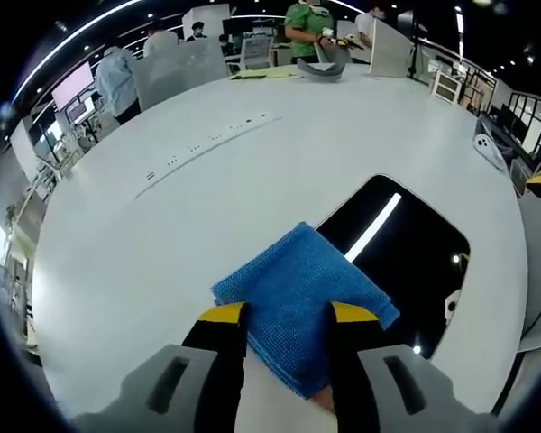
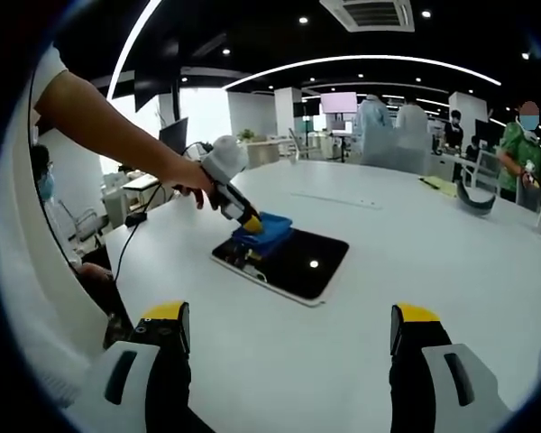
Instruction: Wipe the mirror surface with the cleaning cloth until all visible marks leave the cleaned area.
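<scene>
Cloth on mirror

Left gripper (image 1: 288,317) has its jaws closed on the blue cloth (image 1: 298,298), which lies ahead of it across the near edge of the dark mirror (image 1: 406,253) on the white table (image 1: 207,198). Right gripper (image 2: 290,327) hangs well back from the mirror, jaws wide apart, holding nothing.

The grey, yellow-tipped left gripper (image 1: 288,316) is clamped and angled downward from an outstretched bare arm (image 2: 108,122), while the matching right gripper (image 2: 288,329) hangs with jaws wide apart
</scene>
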The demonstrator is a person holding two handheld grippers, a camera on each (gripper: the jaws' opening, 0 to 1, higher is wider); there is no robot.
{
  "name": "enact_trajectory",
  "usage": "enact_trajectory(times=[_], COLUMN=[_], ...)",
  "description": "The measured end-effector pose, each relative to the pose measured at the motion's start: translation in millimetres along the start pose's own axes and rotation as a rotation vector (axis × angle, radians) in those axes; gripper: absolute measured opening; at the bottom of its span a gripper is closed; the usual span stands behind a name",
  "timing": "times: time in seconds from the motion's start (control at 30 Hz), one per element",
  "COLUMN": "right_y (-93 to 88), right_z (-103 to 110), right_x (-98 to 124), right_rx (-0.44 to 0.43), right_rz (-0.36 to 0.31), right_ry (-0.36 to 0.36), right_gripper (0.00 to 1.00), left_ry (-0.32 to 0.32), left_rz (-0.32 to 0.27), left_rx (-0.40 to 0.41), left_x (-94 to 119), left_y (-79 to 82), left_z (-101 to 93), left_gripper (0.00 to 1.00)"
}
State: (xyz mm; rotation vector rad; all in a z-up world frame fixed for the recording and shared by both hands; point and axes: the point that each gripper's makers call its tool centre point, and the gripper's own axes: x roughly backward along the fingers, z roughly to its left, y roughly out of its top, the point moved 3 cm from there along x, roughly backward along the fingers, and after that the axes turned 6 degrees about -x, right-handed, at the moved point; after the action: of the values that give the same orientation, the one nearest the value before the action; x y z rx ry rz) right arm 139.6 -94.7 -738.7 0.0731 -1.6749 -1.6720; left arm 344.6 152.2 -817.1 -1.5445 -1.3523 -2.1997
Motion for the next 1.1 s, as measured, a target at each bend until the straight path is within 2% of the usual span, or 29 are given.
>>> enact_trajectory(times=[0.6,1.1], right_y=[1.8,2.0], right_z=[5,10], right_x=[2,6], right_rx=[0.01,0.01], right_rz=[-0.001,-0.012], right_ry=[0.001,0.007], right_gripper=[0.92,0.92], left_ry=[0.025,0.034], left_rz=[-0.038,-0.038], left_rx=[0.027,0.036], left_x=[2,8], left_y=[-4.4,-12.8], left_z=[1.0,-3.4], left_gripper=[0.34,0.34])
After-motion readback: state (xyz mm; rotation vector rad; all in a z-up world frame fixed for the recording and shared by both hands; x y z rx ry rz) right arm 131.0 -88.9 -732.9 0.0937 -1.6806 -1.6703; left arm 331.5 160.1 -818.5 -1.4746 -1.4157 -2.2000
